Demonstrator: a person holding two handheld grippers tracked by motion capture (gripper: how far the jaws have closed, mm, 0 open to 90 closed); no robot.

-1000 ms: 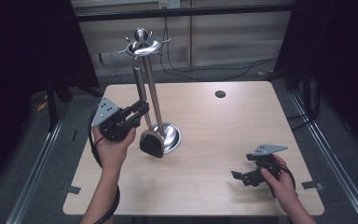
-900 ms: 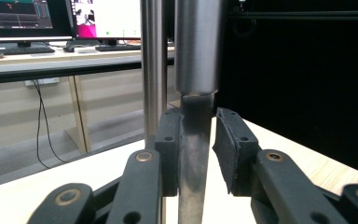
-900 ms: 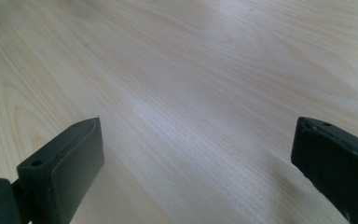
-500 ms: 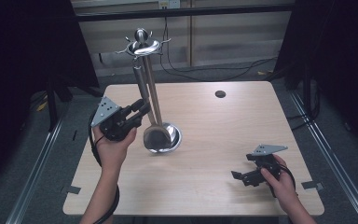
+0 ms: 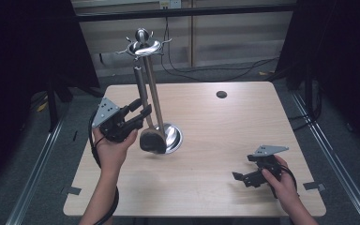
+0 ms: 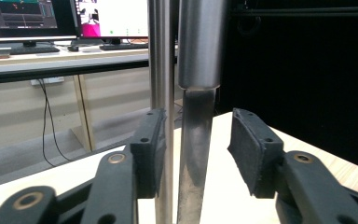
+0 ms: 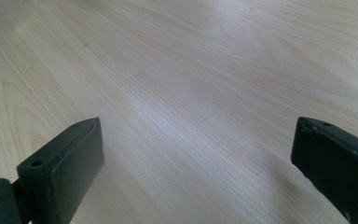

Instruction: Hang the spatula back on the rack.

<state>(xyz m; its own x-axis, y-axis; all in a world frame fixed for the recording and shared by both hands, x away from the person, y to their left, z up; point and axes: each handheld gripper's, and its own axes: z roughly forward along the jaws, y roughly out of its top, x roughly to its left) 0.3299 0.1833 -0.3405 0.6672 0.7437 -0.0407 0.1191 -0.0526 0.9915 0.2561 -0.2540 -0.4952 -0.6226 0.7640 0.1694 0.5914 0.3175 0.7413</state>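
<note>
Standing at the left middle of the table (image 5: 206, 136), a polished metal utensil stand (image 5: 146, 70) is rising from a round shiny base (image 5: 171, 136) to a small dish-like top ringed with hooks and capped by a ball. Hanging beside its thin post is a utensil (image 5: 153, 108) with a bright steel handle that is ending low in a dark, rounded head (image 5: 152, 142), which is sitting at the near edge of the base. Reaching in from the left, the left gripper (image 5: 138, 111) is bracketing both shafts; in the left gripper view its jaws are standing parted, the utensil handle (image 6: 196, 116) and the stand's post (image 6: 163, 93) both running up between the two pads, with the post right against the left pad and a clear gap showing beside the right one, so nothing is being pinched. Behind the shafts in that view, a desk with lit monitors (image 6: 65, 21) is showing on the left and black curtain on the right. Farther across the pale wood, a small dark round disc (image 5: 221, 94) is lying near the far edge, well apart from everything. Resting at the near right corner, the right gripper (image 5: 240, 177) is lying low over bare tabletop, its jaws spread wide with nothing between them.
</note>
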